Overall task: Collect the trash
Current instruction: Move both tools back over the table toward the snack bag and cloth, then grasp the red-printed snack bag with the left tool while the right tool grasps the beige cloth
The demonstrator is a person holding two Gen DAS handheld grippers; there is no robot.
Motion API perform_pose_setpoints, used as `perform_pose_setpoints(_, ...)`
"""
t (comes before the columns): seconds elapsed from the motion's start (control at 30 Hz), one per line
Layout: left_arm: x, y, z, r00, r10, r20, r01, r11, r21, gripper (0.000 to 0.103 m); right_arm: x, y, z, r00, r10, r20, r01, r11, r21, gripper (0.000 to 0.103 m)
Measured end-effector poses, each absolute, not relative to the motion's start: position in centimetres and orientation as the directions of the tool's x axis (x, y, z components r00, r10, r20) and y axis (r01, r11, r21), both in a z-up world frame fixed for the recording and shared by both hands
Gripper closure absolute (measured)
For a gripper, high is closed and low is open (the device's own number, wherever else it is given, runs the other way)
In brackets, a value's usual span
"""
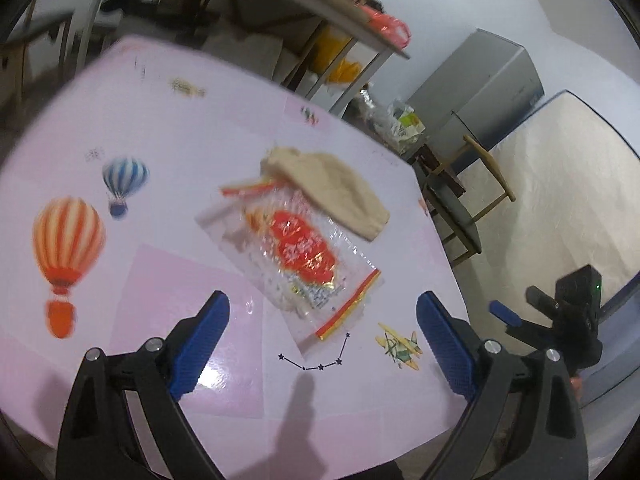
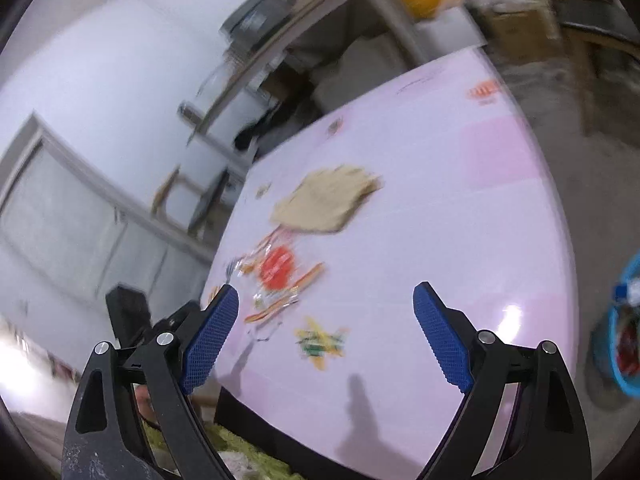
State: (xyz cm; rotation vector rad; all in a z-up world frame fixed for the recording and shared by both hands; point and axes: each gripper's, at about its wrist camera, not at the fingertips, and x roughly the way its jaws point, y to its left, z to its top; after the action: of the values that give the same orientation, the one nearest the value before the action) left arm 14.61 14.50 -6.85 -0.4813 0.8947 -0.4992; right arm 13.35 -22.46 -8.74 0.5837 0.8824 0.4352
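Observation:
A clear plastic snack wrapper [image 1: 298, 256] with a red label lies flat on the pink table [image 1: 160, 200]. A beige cloth [image 1: 328, 190] lies just beyond it, overlapping its far edge. My left gripper [image 1: 322, 306] is open and empty, hovering just short of the wrapper's near end. My right gripper [image 2: 326, 300] is open and empty above the table's near part; the wrapper [image 2: 276, 276] and the cloth [image 2: 326, 200] lie ahead of it, left of centre. The right gripper also shows in the left wrist view [image 1: 516, 312], off the table's right edge.
The tablecloth carries printed balloons [image 1: 68, 248] and a small plane [image 1: 400, 346]. A blue bin [image 2: 624, 328] holding trash stands on the floor right of the table. A chair [image 1: 456, 200], a grey cabinet [image 1: 484, 88] and a shelf [image 1: 304, 4] stand beyond the table.

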Motion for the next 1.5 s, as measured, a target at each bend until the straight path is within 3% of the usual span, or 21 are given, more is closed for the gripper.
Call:
perform_pose_setpoints(0.17, 16.6, 14.1, -8.6, 0.483, -0.648, -0.588, 0.165, 0.727, -0.666, 0.012, 17.8, -16.2, -9.3, 0.498, 0.544, -0.676, -0.17, 0.825, 0.539, 0.041)
perform_pose_setpoints(0.3, 17.7, 14.3, -9.1, 0.461, -0.663, -0.59, 0.14, 0.71, -0.69, 0.021, 19.4, -13.7, -9.8, 0.483, 0.488, -0.727, -0.176, 0.868, 0.465, 0.055)
perform_pose_setpoints(0.57, 19.0, 13.9, -9.4, 0.436, -0.692, -0.575, 0.111, 0.676, -0.728, 0.036, 21.1, -12.3, -12.0, 0.439, 0.446, -0.78, -0.149, 0.892, 0.427, 0.067)
perform_pose_setpoints(0.73, 19.7, 14.0, -9.9, 0.43, -0.665, -0.611, 0.059, 0.695, -0.716, 0.057, 21.3, -12.2, -12.0, 0.433, 0.435, -0.789, -0.145, 0.898, 0.415, 0.069)
perform_pose_setpoints(0.87, 19.9, 14.2, -10.0, 0.421, -0.629, -0.654, 0.048, 0.735, -0.676, 0.073, 22.0, -12.4, -10.5, 0.47, 0.401, -0.787, -0.172, 0.916, 0.364, 0.062)
perform_pose_setpoints(0.93, 19.9, 14.4, -10.1, 0.418, -0.619, -0.665, 0.043, 0.745, -0.666, 0.082, 22.8, -12.2, -9.7, 0.488, 0.38, -0.786, -0.19, 0.925, 0.329, 0.044)
perform_pose_setpoints(1.1, 19.8, 15.2, -10.6, 0.416, -0.613, -0.671, 0.031, 0.747, -0.664, 0.093, 26.6, -10.6, -8.6, 0.53, 0.337, -0.778, -0.272, 0.937, 0.22, 0.017)
perform_pose_setpoints(1.37, 18.6, 16.0, -10.2, 0.448, -0.57, -0.689, 0.05, 0.785, -0.617, 0.096, 32.7, -7.8, -13.0, 0.444, 0.246, -0.861, -0.256, 0.956, 0.142, 0.013)
perform_pose_setpoints(1.5, 17.8, 17.2, -9.9, 0.473, -0.528, -0.705, 0.042, 0.813, -0.58, 0.096, 32.7, -7.0, -14.4, 0.44, 0.16, -0.884, -0.229, 0.972, 0.062, 0.017)
